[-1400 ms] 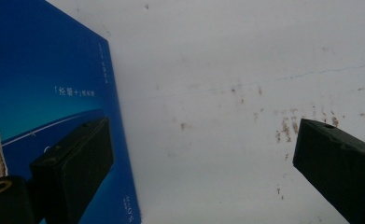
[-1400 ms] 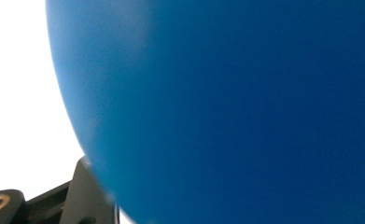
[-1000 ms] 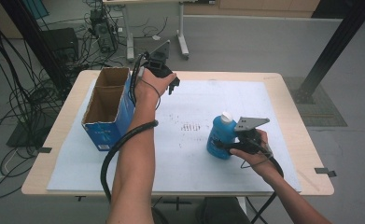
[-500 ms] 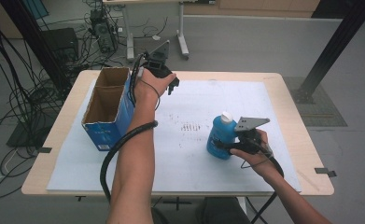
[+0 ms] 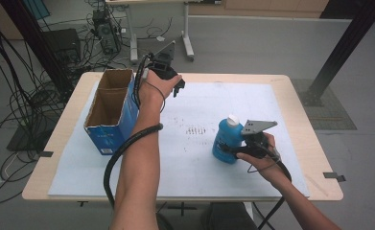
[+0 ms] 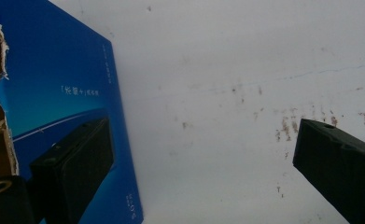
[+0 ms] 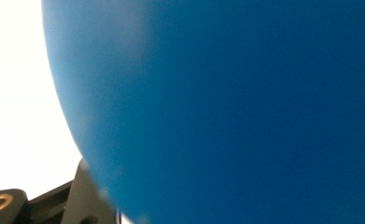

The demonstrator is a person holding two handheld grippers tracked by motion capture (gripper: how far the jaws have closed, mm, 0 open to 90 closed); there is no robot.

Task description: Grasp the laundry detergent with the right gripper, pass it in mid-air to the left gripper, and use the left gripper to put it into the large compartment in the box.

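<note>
Right gripper (image 5: 233, 149) clamped on the blue bottle (image 5: 227, 140), left gripper (image 5: 175, 88) held wide.

We see the right forearm reaching in low from the near edge, its jaws closed on the bottle's side as it stands upright on the white sheet (image 5: 290, 120). The left arm stretches far forward, wrist bent down beside the cardboard box (image 5: 109, 115), its jaws spread apart and empty.

One blue bottle (image 5: 227, 142) with one white cap (image 5: 232, 119) stands at the right gripper (image 5: 233, 149). One open blue cardboard box (image 5: 109, 111) with two compartments sits just beside the left gripper (image 5: 178, 89). Two grippers are there in all, each trailing one cable, over one white sheet (image 5: 271, 110) on one table (image 5: 300, 96).
</note>
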